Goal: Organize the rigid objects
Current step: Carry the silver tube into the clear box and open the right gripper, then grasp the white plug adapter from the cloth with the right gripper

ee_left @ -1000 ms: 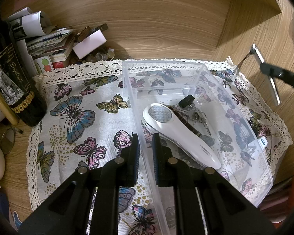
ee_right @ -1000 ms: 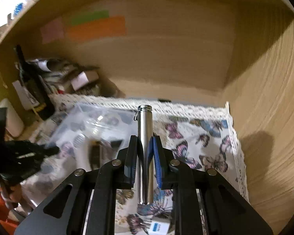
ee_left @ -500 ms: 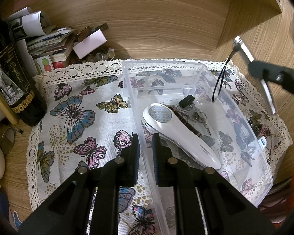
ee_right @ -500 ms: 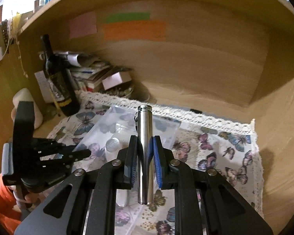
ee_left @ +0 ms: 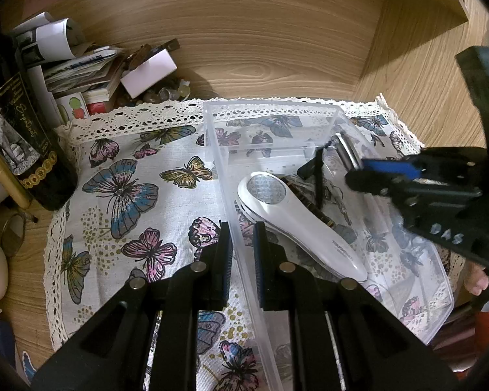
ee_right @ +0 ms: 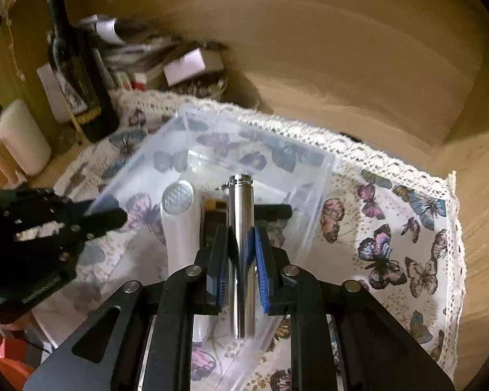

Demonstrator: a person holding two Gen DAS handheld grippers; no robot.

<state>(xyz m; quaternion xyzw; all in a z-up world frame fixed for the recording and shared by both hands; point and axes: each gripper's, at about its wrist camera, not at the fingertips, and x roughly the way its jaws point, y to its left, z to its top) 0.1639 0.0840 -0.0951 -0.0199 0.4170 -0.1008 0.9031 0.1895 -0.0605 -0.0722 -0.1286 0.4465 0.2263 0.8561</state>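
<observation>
The right gripper (ee_right: 241, 254) is pinching a polished metal cylinder (ee_right: 241, 247) about midway along its length, so the tube's long axis runs straight out along the gripper's fingers, threaded cap end leading and the plain end trailing back toward the hand. That leading end points down into the clear plastic bin (ee_left: 440, 296), which sits on a butterfly-print cloth (ee_left: 120, 195) toward the right side of the bench, near the wooden side wall. Seen from the left wrist, the cylinder (ee_left: 345, 150) hangs over the bin's far right part, above and just beyond the white handheld device (ee_left: 296, 221) and a dark object (ee_left: 309, 169) already lying inside. The white device's length runs from the bin's far left toward its near right, so the bare floor that looks free lies along the right wall, directly beneath the tube. The left gripper (ee_left: 241, 254) is pressed together on the bin's left wall, one pad outside and one inside, apparently steadying it. The right hand is the one placed to do the drop; lowering along the tube's own line seems enough, provided the cap end clears the dark object.
</observation>
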